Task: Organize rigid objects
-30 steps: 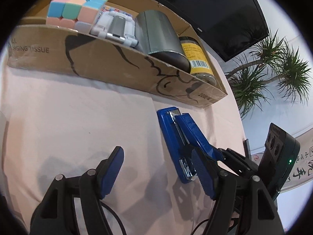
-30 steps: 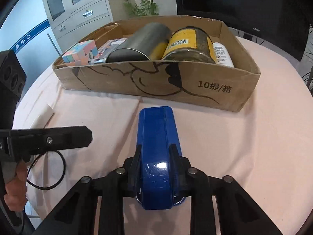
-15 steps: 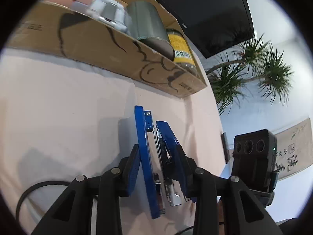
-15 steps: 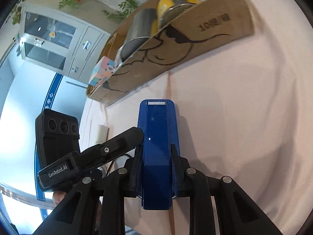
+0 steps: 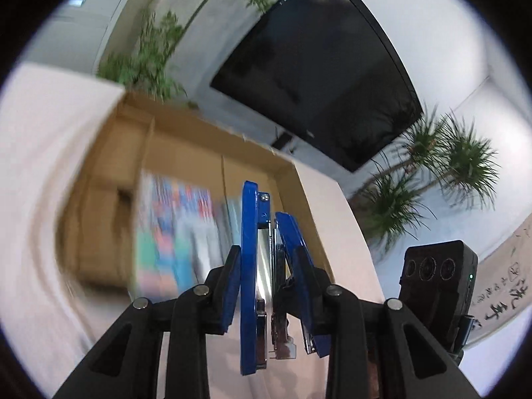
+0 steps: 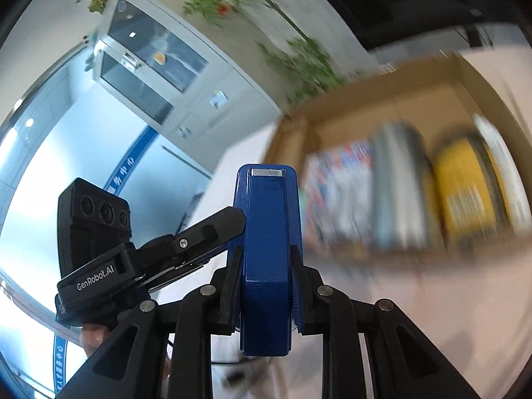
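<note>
A blue stapler (image 5: 252,266) is held between both grippers, lifted off the table and over the near side of the cardboard box (image 5: 206,153). My left gripper (image 5: 266,276) is shut on its top and base, seen side-on. My right gripper (image 6: 266,279) is shut on its two sides, seen from the top (image 6: 267,232). The box (image 6: 382,99) holds a blurred coloured cube (image 5: 166,219), a grey tin (image 6: 395,179) and a yellow-labelled jar (image 6: 465,186).
The pink tablecloth (image 5: 40,166) surrounds the box. A black monitor (image 5: 319,73) and plants (image 5: 449,166) stand behind it. A grey cabinet (image 6: 159,76) is at the far left in the right wrist view. The left gripper's body (image 6: 139,259) sits close beside the right gripper.
The left gripper closed on the stapler. Both grippers then lifted it from the table up toward the box. The view is now blurred with motion.
</note>
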Demonstrator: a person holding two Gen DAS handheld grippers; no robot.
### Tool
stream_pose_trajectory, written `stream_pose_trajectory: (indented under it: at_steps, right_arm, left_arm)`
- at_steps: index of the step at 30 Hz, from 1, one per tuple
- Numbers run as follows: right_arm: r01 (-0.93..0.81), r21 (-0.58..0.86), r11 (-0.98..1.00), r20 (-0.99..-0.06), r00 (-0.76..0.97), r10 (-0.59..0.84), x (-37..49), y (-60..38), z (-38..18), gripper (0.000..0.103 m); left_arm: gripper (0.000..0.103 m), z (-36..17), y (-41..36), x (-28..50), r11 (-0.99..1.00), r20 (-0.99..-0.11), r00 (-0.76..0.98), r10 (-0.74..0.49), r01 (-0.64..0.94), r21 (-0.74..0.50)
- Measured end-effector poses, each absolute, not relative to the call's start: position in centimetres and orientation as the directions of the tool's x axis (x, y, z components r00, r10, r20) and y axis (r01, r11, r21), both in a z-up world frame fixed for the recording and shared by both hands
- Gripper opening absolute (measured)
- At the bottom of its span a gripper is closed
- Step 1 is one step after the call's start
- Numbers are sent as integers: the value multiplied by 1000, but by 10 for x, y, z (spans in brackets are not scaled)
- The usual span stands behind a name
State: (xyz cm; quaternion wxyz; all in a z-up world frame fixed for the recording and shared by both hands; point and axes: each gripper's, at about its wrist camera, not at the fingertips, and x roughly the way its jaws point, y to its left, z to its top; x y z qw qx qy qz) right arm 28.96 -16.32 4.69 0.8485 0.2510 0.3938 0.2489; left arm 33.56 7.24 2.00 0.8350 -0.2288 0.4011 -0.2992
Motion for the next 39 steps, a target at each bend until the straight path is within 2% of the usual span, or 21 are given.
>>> stream_pose_trajectory:
  at_steps: [4, 10, 15, 19, 23, 26, 27, 28, 29, 30, 31, 32, 35, 39]
  right_arm:
    - [-211, 612, 762, -554, 574, 604, 363, -148, 63, 23]
    - [-88, 636, 767, -637, 502, 585, 456, -129, 15, 23]
    - [-6, 608, 794, -705, 454, 544, 484, -124, -35, 23]
    - [37, 559, 829, -745, 461, 482, 489, -122, -45, 23]
    - [46, 517, 855, -765, 473, 437, 492, -113, -46, 27]
    - [40, 520, 854, -763, 471, 442, 486, -108, -40, 33]
    - [32, 510, 859, -761, 482, 434, 482, -106, -35, 36]
    - [11, 479, 878, -760, 507, 408, 474, -104, -24, 48]
    - [-3, 461, 887, -753, 527, 393, 466, -101, -15, 64]
    - [-24, 437, 899, -740, 559, 375, 454, -101, -5, 73]
    - [-56, 397, 916, -718, 603, 348, 435, -101, 7, 92]
    - [-77, 350, 934, -705, 634, 316, 419, -99, 16, 101]
    - [-130, 143, 981, -673, 714, 192, 361, -94, 30, 102]
    - [-148, 76, 986, -663, 731, 160, 295, -100, 26, 102]
  left_arm:
    - [30, 29, 88, 403, 727, -562, 480, -673, 289, -623]
    - [30, -37, 107, 485, 713, -634, 351, -689, 167, -681]
    - [30, -83, 108, 506, 715, -672, 273, -688, 103, -691]
    - [28, -94, 101, 508, 710, -676, 237, -698, 106, -696]
    - [42, -87, 99, 505, 712, -674, 242, -698, 128, -690]
    - [49, -68, 101, 488, 762, -701, 308, -643, 159, -628]
    - [55, -59, 105, 479, 776, -699, 350, -624, 175, -606]
    - [57, -47, 109, 467, 787, -685, 400, -609, 194, -586]
    - [61, -31, 113, 451, 803, -668, 457, -588, 224, -553]
    - [67, -17, 115, 435, 823, -661, 498, -561, 248, -512]
    - [71, -2, 116, 417, 849, -657, 542, -524, 267, -457]
    - [79, 15, 119, 395, 878, -641, 603, -475, 273, -393]
    - [81, 58, 127, 333, 909, -553, 722, -415, 306, -283]
    - [82, 110, 140, 261, 931, -484, 796, -363, 292, -218]
